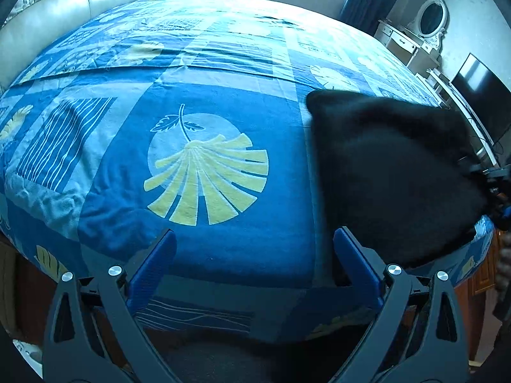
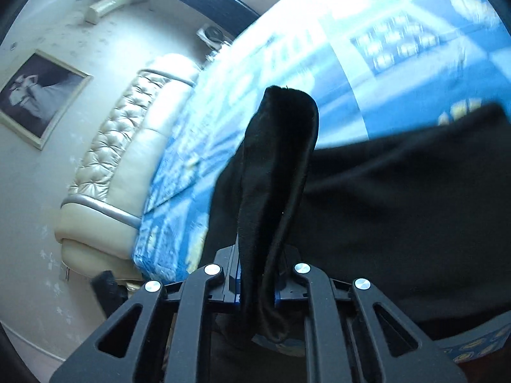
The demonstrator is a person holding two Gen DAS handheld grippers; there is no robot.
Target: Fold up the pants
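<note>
The black pants (image 1: 389, 172) hang in the air over the right part of the bed, blurred by motion. My left gripper (image 1: 254, 249) is open and empty, its blue fingers (image 1: 153, 265) spread wide above the near edge of the bed. Its right finger is close to the lower edge of the pants. My right gripper (image 2: 257, 287) is shut on a bunched fold of the pants (image 2: 278, 166), which rises from between the fingers and spreads to the right. It also shows at the far right of the left wrist view (image 1: 498, 188), where it holds the pants.
The bed (image 1: 223, 239) has a blue patterned cover with leaf motifs. A cream padded headboard (image 2: 127, 146) stands at its far end. A white dresser with an oval mirror (image 1: 428, 28) and a dark screen (image 1: 482, 92) stand to the right. A framed picture (image 2: 38, 95) hangs on the wall.
</note>
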